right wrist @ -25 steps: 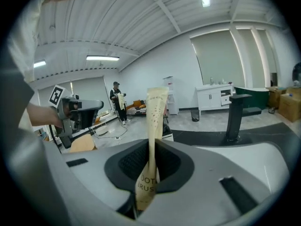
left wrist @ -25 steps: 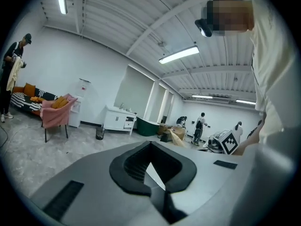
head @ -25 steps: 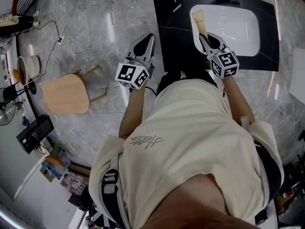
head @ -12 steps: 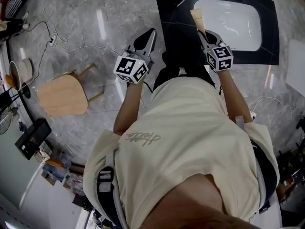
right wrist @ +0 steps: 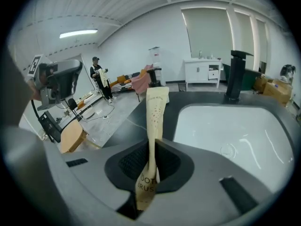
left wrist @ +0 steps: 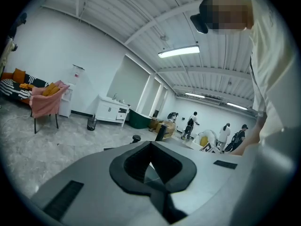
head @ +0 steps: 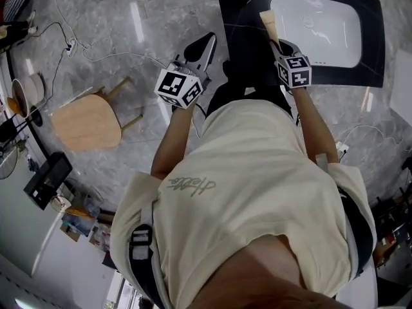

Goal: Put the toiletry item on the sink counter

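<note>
A flat cream toothbrush packet (right wrist: 154,117) sticks up from my right gripper (right wrist: 153,144), whose jaws are shut on it. In the head view the packet (head: 268,26) hangs over the black sink counter (head: 238,24), beside the left rim of the white basin (head: 322,18), with the right gripper (head: 281,45) just behind it. My left gripper (head: 205,47) is held out over the marble floor, left of the counter. In its own view the left gripper (left wrist: 151,160) has its jaws together with nothing between them.
A black tap (right wrist: 235,74) stands at the back of the basin (right wrist: 235,126). A wooden stool (head: 87,124) stands on the floor to the left. Cables (head: 96,53) trail across the floor. Several people stand far off in the room (left wrist: 193,124).
Both grippers have moved forward and up in the head view. The packet now sits further over the counter by the basin's left rim. Both grips are unchanged.
</note>
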Motion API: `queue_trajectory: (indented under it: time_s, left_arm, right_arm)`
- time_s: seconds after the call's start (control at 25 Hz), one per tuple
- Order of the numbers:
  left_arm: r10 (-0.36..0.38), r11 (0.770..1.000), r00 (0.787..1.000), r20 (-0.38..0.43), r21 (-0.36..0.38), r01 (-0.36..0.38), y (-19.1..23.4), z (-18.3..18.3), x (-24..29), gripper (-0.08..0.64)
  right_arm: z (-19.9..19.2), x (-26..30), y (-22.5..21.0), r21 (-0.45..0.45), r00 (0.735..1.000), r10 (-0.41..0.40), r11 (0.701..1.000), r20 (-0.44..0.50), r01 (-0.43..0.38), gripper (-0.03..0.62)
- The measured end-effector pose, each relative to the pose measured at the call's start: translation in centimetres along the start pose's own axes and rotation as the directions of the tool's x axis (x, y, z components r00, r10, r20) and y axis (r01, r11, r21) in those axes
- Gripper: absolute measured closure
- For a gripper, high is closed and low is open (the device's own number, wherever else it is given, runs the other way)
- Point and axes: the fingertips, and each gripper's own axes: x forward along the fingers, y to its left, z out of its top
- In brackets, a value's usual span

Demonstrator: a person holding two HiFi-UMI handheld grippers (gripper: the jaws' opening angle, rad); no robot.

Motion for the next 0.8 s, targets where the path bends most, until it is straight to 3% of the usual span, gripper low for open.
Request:
queue_trajectory:
  time_s: [0.24, 0.8]
  left_arm:
    - [-0.004, 1.000, 1.000, -0.014, -0.001, 0.004, 0.3, -0.1, 0.4, 0.557]
    - [-0.005, 0.999, 1.000, -0.017, -0.038, 0.004, 1.7, -0.4, 2.1, 0.557]
  right_arm:
    - [-1.1, 1.4, -0.5, 0.048, 0.998, -0.006, 0.999, -0.060, 0.009, 0.566]
    - [-2.4, 3.7, -0.9, -0.008, 0.981, -0.039, 0.999, -0.192, 0.038, 0.565]
